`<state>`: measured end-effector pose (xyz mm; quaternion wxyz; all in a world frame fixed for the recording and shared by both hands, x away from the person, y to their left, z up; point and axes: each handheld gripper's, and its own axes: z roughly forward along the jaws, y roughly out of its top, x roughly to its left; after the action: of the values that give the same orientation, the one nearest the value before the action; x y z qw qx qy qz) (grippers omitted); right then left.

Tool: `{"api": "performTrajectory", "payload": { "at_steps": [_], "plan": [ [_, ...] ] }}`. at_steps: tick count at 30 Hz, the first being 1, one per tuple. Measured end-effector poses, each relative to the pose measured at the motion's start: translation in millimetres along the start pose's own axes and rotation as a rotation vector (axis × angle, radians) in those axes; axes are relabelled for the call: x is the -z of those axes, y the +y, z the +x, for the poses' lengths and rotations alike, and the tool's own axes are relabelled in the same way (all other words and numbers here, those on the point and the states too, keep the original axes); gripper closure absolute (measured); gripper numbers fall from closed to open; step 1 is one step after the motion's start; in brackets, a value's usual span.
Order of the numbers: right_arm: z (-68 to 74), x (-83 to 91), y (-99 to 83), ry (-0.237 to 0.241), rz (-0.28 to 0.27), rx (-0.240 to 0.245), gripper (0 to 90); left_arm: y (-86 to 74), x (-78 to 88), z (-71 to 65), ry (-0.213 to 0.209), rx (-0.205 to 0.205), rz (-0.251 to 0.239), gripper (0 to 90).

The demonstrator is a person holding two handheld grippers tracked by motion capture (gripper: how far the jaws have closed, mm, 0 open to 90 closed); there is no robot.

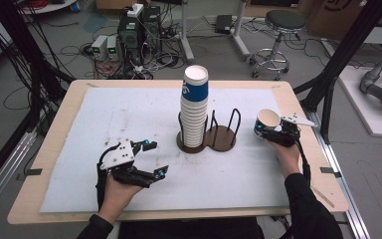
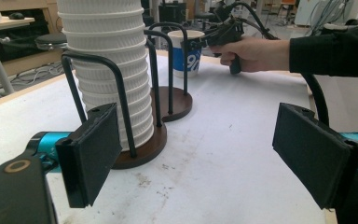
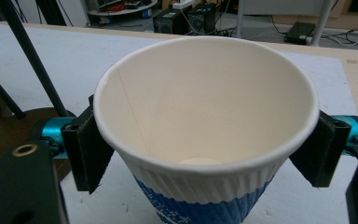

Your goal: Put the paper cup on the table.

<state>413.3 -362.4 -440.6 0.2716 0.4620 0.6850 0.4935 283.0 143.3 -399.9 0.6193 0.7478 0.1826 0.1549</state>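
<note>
The right gripper (image 1: 273, 130) sits at the right side of the table (image 1: 54, 129), with a single cup (image 1: 267, 122) upright between its jaws. In the right gripper view the pads flank the cup (image 3: 205, 126) just below its rim; whether they press on it I cannot tell. The left gripper (image 1: 146, 159) rests near the left, jaws released and empty. The cup stack (image 1: 194, 107) stands in the holder (image 1: 219, 137) at mid-table, left of the single cup.
</note>
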Motion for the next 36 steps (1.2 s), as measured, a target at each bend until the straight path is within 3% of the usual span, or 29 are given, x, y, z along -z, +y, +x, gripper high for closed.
{"api": "performTrajectory", "payload": {
  "at_steps": [13, 18, 26, 36],
  "plan": [
    [-0.8, -0.4, -0.3, 0.015, 0.008, -0.007, 17.4, -0.3, -0.9, -0.4, 0.0, -0.004, 0.007, 15.3],
    [0.8, -0.9, -0.1, -0.014, 0.021, 0.014, 15.0, -0.2, -1.6, -0.8, -0.004, -0.001, 0.008, 15.3],
    [0.4, 0.9, 0.3, -0.009, 0.034, 0.01, 13.7, -0.4, -2.0, -0.5, -0.005, -0.001, 0.011, 15.3],
    [2.7, 5.0, 1.8, -0.047, 0.051, 0.028, 13.7, -0.4, -3.2, -0.4, -0.01, -0.004, 0.016, 15.3]
  ]
}}
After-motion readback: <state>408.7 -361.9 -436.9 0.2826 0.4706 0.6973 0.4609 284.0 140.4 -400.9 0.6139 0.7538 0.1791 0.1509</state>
